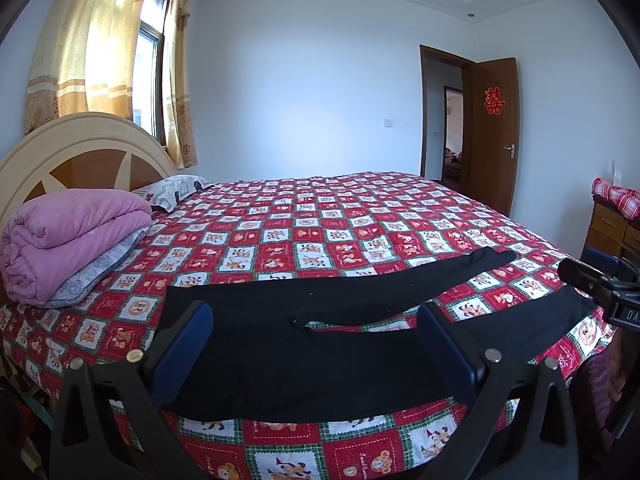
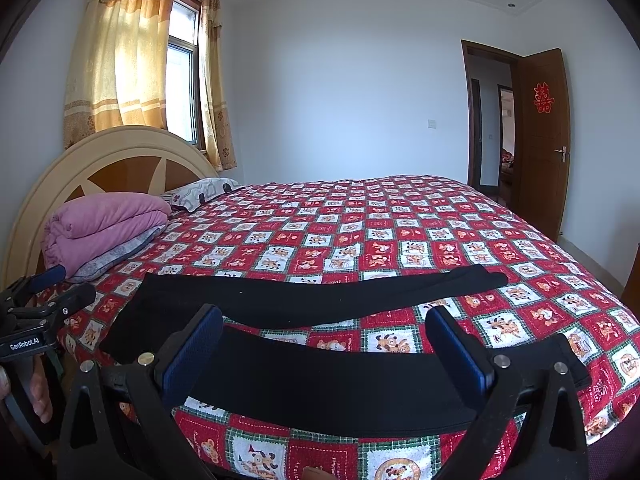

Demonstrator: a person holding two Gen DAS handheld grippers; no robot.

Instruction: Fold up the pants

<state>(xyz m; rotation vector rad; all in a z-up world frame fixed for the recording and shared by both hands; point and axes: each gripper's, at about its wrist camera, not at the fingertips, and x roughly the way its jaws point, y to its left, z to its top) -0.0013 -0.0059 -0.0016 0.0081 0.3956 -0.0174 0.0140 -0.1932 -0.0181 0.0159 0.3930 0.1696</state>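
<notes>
Black pants (image 1: 304, 344) lie spread flat on the red patterned bedspread (image 1: 320, 232), waist to the left, two legs running right with a gap between them. My left gripper (image 1: 316, 320) is open, hovering above the near edge of the bed over the pants' seat. My right gripper (image 2: 324, 320) is open and empty, hovering over the near leg (image 2: 340, 376); the far leg (image 2: 320, 296) lies beyond. Each gripper shows in the other's view: the right at the edge (image 1: 600, 288), the left at the edge (image 2: 48, 300).
A folded pink quilt (image 1: 68, 236) and pillows (image 1: 176, 188) sit by the headboard (image 1: 80, 152) on the left. A wooden cabinet (image 1: 616, 228) stands to the right. An open brown door (image 1: 492, 132) is at the back right. A curtained window (image 1: 148, 60) is behind the headboard.
</notes>
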